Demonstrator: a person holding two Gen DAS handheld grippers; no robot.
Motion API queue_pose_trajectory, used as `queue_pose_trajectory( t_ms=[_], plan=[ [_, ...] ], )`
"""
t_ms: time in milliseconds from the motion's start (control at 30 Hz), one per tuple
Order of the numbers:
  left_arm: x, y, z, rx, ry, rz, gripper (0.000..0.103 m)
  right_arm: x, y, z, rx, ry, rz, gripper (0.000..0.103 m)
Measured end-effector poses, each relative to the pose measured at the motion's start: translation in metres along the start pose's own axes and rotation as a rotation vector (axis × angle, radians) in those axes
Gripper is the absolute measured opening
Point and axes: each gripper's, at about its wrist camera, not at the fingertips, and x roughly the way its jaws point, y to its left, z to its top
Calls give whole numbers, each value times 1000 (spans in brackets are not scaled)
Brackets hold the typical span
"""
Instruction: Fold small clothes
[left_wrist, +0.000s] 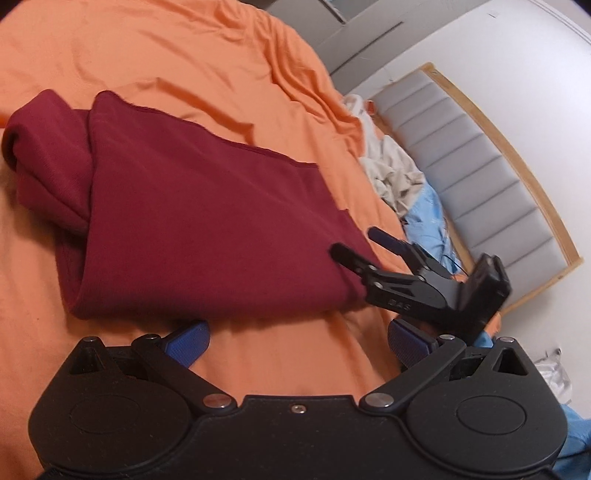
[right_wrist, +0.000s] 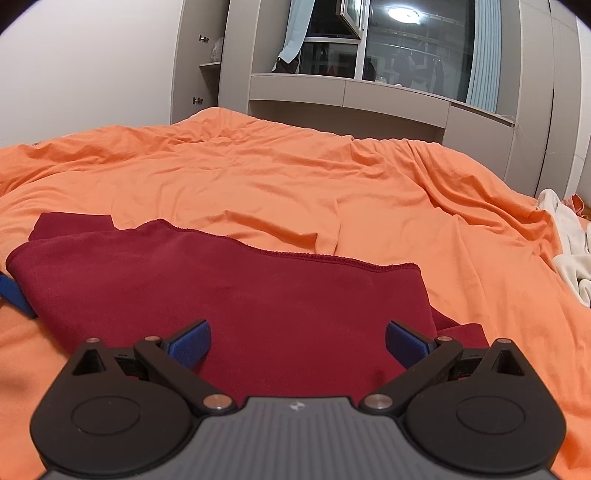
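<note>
Nearest in the left wrist view, the left hand-held gripper hovers just above the orange bed cover with its blue-padded fingers spread wide and nothing between them, just short of the near folded edge of the dark red garment. The right hand-held gripper is likewise wide open and empty, its fingers poised over the near part of the same dark red garment; in the left view it appears at the garment's right corner, parted, one finger over the cloth. The garment lies folded flat on the bed, a stitched hem running along its far edge and a bunched sleeve part at its left end. Farther right, a heap of cream and light blue clothes sits at the bed's edge against the grey padded headboard. Beyond the bed stand beige cabinets and a dark window.
</note>
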Motion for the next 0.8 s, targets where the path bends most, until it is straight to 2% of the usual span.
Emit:
queue_pose_trajectory(
  t_ms=[100,300,533,667,800],
  plan=[
    [1,-1,2,-15,-34,37,102,1,0,-1,5,4,0,103],
    [4,-11,3,2,-132,162,102,3,1,-4,20,6,-2,103],
    [13,-22,7,66,-263,371,102,4,0,-7,49,-6,9,103],
    [14,-16,21,-6,-307,428,102,5,1,-7,62,-14,13,103],
    [15,-9,30,-82,-342,479,102,7,3,-6,90,-12,58,103]
  ],
)
